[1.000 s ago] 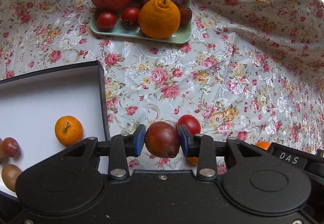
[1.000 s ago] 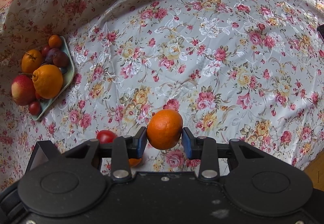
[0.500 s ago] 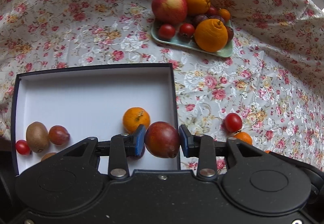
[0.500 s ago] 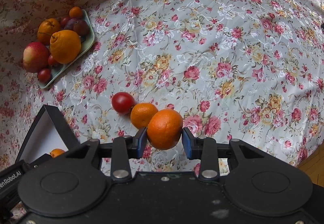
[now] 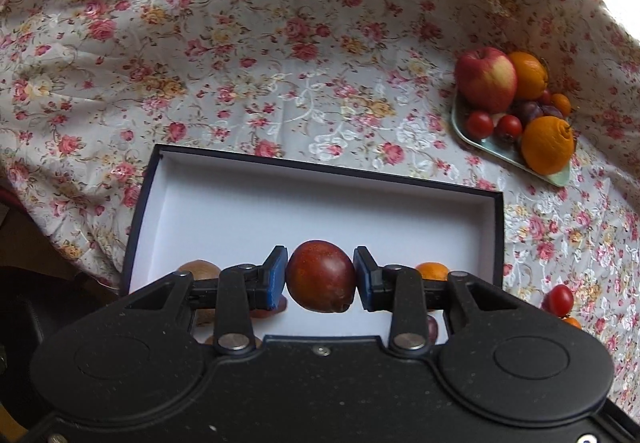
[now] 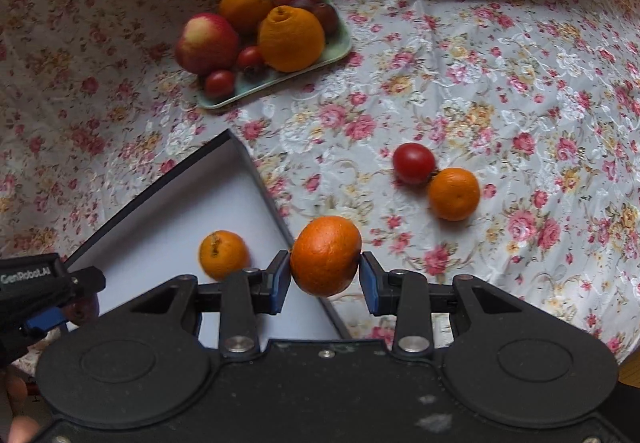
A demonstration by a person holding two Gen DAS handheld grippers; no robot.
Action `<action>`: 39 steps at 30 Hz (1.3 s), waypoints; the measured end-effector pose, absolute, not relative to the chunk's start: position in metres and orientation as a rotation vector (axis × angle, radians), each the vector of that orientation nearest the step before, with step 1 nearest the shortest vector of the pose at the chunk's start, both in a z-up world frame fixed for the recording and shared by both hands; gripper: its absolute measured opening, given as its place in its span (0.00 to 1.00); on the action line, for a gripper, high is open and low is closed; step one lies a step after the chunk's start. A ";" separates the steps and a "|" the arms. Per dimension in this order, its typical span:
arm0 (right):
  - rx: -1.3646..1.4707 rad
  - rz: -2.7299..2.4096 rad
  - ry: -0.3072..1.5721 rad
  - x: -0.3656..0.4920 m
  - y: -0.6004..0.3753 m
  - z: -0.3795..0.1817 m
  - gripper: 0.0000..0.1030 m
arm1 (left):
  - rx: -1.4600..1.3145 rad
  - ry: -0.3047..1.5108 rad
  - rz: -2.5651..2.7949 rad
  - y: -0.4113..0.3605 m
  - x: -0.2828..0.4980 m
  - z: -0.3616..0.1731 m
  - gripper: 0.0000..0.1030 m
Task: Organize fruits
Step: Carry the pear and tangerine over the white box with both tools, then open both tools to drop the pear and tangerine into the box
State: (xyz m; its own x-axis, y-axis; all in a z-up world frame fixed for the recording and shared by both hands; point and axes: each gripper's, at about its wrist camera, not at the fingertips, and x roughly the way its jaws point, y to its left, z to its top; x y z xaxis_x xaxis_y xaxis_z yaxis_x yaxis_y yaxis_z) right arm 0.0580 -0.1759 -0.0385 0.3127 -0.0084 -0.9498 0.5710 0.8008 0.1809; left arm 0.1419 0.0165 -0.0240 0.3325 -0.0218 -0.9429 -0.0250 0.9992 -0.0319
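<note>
Over the white-lined box (image 5: pixel 320 203), a dark red plum (image 5: pixel 321 275) sits clamped in the left hand-held gripper (image 5: pixel 320 277). Just right of the box's right wall, the right hand-held gripper (image 6: pixel 325 277) grips a mandarin (image 6: pixel 326 255). Farther right on the floral cloth (image 6: pixel 500 83), a tomato (image 6: pixel 413 163) touches another mandarin (image 6: pixel 454 193); a green tray (image 6: pixel 320 63) of fruit lies far back.

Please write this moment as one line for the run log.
left tool: shut on plum, above box | right tool: shut on mandarin, at box edge
</note>
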 end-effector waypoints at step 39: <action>0.177 -0.255 1.177 0.080 -0.072 -0.043 0.38 | -0.012 1.272 0.002 0.049 0.149 -0.036 0.43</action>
State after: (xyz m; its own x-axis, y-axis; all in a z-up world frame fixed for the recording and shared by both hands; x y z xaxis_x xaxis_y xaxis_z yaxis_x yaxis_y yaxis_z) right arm 0.0804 -0.0721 -0.0433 0.3603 -0.1045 -0.9270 0.2886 0.9575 0.0042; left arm 0.1490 0.0493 -0.0360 0.2946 -0.0048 -0.9556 -0.0080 0.9999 -0.0075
